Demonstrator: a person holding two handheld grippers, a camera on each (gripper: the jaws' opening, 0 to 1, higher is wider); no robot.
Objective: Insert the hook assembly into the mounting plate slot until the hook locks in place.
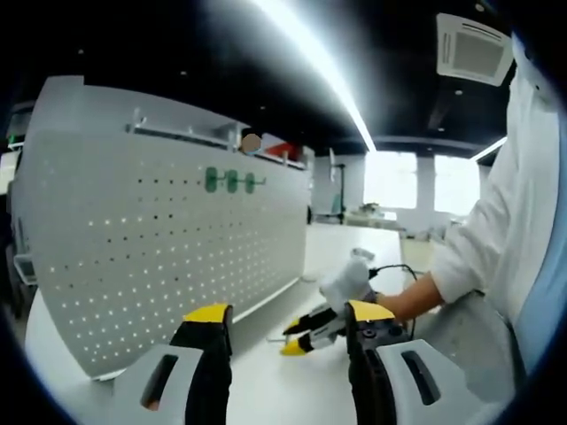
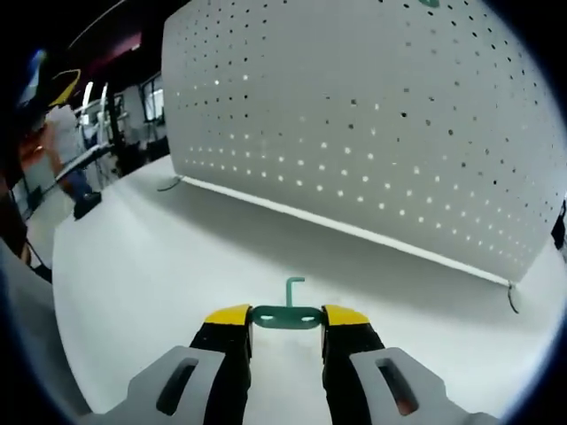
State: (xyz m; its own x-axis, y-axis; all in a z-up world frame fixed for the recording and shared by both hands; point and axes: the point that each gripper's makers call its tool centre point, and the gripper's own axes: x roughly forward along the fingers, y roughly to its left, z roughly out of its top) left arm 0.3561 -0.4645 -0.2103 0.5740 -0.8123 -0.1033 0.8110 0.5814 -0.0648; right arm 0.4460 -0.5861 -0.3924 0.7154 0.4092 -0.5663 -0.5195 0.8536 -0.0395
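The white perforated mounting plate stands upright on the table, with three green hooks hung high on it. My left gripper is open with nothing between its yellow-tipped fingers, to the right of the plate. My right gripper reaches in low from the right, held by a gloved hand. In the right gripper view, the right gripper is shut on the flat base of a green hook assembly, whose bent peg points toward the mounting plate. The hook is well short of the plate, above the table.
The white table runs in front of the plate's bottom edge. A person's white sleeve fills the right side of the left gripper view. A black cable lies behind the gloved hand. Another person stands far off to the left.
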